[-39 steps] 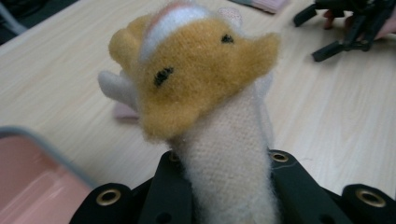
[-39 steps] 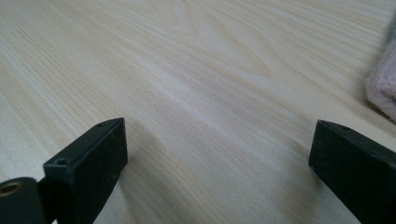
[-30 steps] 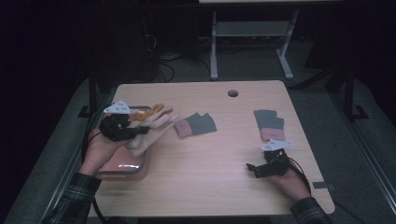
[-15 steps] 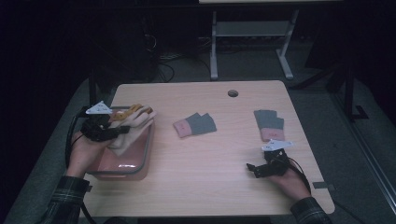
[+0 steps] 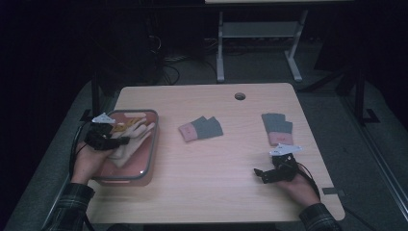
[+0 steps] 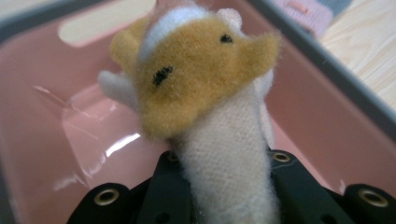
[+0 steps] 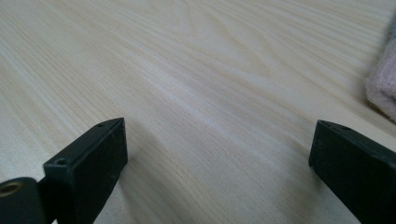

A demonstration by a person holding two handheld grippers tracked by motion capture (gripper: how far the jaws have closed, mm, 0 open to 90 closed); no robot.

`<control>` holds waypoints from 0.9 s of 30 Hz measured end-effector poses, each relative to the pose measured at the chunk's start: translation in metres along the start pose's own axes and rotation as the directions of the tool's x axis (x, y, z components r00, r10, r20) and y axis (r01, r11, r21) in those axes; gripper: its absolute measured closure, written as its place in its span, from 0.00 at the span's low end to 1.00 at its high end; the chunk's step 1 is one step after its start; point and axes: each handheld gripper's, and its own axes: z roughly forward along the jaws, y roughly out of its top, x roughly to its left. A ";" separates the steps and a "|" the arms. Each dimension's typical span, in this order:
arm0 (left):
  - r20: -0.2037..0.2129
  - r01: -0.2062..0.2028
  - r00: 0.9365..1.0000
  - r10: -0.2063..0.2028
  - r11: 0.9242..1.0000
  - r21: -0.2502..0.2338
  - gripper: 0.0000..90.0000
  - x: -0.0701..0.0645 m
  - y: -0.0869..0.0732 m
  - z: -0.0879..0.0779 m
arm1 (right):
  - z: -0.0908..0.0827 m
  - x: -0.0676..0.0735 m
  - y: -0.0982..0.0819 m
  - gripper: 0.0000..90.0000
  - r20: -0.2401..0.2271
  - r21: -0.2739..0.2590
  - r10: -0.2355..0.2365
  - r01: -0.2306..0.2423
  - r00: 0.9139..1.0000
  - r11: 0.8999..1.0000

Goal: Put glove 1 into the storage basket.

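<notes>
The left tool (image 5: 117, 141) is over the pink plastic bin with a grey rim (image 5: 155, 144), which sits at the left edge of the light wooden tabletop (image 5: 216, 163). Its black jaws are clamped on a cream knitted glove with a fuzzy tan animal face (image 6: 201, 88) (two small black eyes and a white stripe show in the left gripper view). In the high view the cream glove (image 5: 132, 139) hangs down inside the bin, with its finger ends near the bin's right wall.

The right tool (image 5: 260, 174) rests low by the near right edge of the tabletop, held in the person's right hand (image 5: 300, 185). Its jaws are wide apart with bare wood between them in the right gripper view.

A grey glove with a pink cuff (image 5: 201, 129) lies flat in the middle of the tabletop, well apart from the bin. A second grey and pink glove (image 5: 278, 129) lies near the right edge, just beyond the right tool. There is open wood between the two gloves and along the near edge. A small round hole (image 5: 239, 96) sits near the far edge.
</notes>
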 end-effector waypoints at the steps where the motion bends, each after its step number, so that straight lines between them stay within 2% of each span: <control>1: 0.000 -0.006 1.000 0.006 1.000 0.008 0.87 0.000 -0.001 0.003 | 0.000 0.000 0.000 0.05 0.002 -0.002 -0.003 0.003 1.000 1.000; 6: 0.010 0.000 1.000 0.000 0.999 0.050 0.84 0.000 -0.002 0.015 | 0.000 0.000 0.000 0.05 0.001 -0.002 -0.003 0.003 1.000 1.000; 8: 0.022 0.001 1.000 -0.003 0.996 0.084 0.82 0.001 -0.004 0.022 | 0.000 0.000 0.000 0.05 0.002 -0.002 -0.003 0.003 1.000 1.000; 12: 0.029 0.002 1.000 -0.005 0.993 0.114 0.78 0.001 -0.006 0.028 | 0.000 0.000 0.000 0.05 0.000 0.000 0.001 -0.001 1.000 1.000; 14: 0.030 0.009 0.999 -0.013 0.994 0.113 0.69 0.001 -0.007 0.029 | 0.000 0.000 0.000 0.05 0.000 0.000 0.000 0.000 1.000 1.000; 15: 0.029 0.013 0.999 -0.017 0.994 0.110 0.69 0.001 -0.008 0.029 | 0.000 0.000 0.000 0.05 0.000 0.000 0.000 0.000 1.000 1.000; 16: 0.027 0.019 0.999 -0.022 0.994 0.105 0.60 0.001 -0.008 0.030 | 0.000 0.000 0.000 0.05 0.002 -0.002 -0.003 0.003 1.000 1.000; 18: 0.021 0.013 1.000 -0.016 0.993 0.115 0.52 0.002 -0.010 0.029 | 0.000 0.000 0.000 0.05 0.002 -0.002 -0.003 0.003 1.000 1.000; 19: 0.017 0.015 1.000 -0.017 0.993 0.115 0.42 0.002 -0.011 0.029 | 0.000 0.000 0.000 0.05 0.001 -0.001 -0.003 0.003 1.000 1.000; 20: 0.011 0.016 1.000 -0.018 0.993 0.117 0.42 0.002 -0.011 0.029 | 0.000 0.000 0.000 0.05 0.001 -0.001 -0.003 0.003 1.000 1.000; 27: -0.025 0.012 1.000 -0.010 0.994 0.106 0.19 0.002 -0.012 0.020 | 0.000 0.000 0.000 0.05 0.002 -0.001 -0.003 0.003 1.000 1.000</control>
